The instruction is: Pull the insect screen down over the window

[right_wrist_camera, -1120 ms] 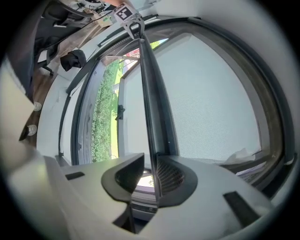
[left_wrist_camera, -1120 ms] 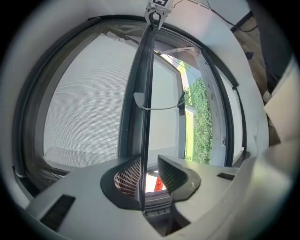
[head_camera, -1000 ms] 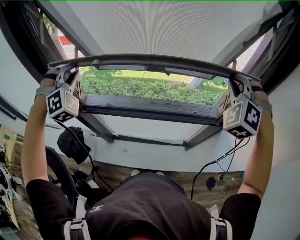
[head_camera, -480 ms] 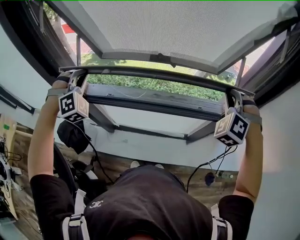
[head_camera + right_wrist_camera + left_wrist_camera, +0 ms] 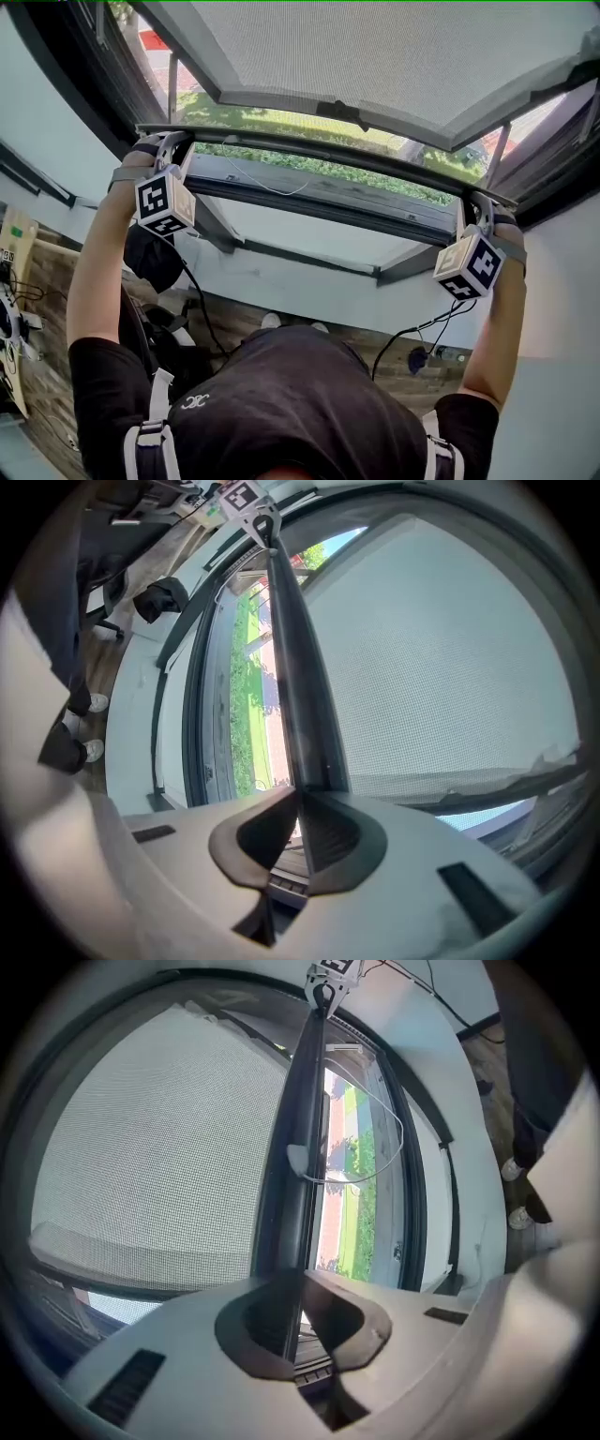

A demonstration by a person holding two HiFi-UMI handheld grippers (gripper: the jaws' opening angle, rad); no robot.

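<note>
The window [image 5: 319, 208] has a dark, smooth frame, probably metal. Below it are a pale wall and a wood-plank floor. The insect screen [image 5: 375, 47] is a fine grey woven mesh, taut and see-through, and covers most of the opening. A strip of greenery is still bare between its lower edge and the bottom rail, so I judge the pull well along but not finished.

The mesh ends in a long, slim, dark pull bar [image 5: 309, 150] with a smooth rounded face that spans the opening from side to side. The left hand-held gripper [image 5: 292, 1321] has just been closing and now pinches one end of the bar in a narrow grip. The right hand-held gripper [image 5: 298, 836] is clamped equally tight on the other end. The pads are dark and ribbed in pale, matte shells.

A thin white cord [image 5: 402, 1131] loops slackly from the bar's middle.

- **Skewing:** if one end drops ahead of the other, the bar could tilt and bind at the frame's sides.
- **Slipping:** such a slim pinch on a smooth bar might slide off, and the screen could spring back up.
- **Snagging:** the loose cord may catch under the bar at the rail.
</note>
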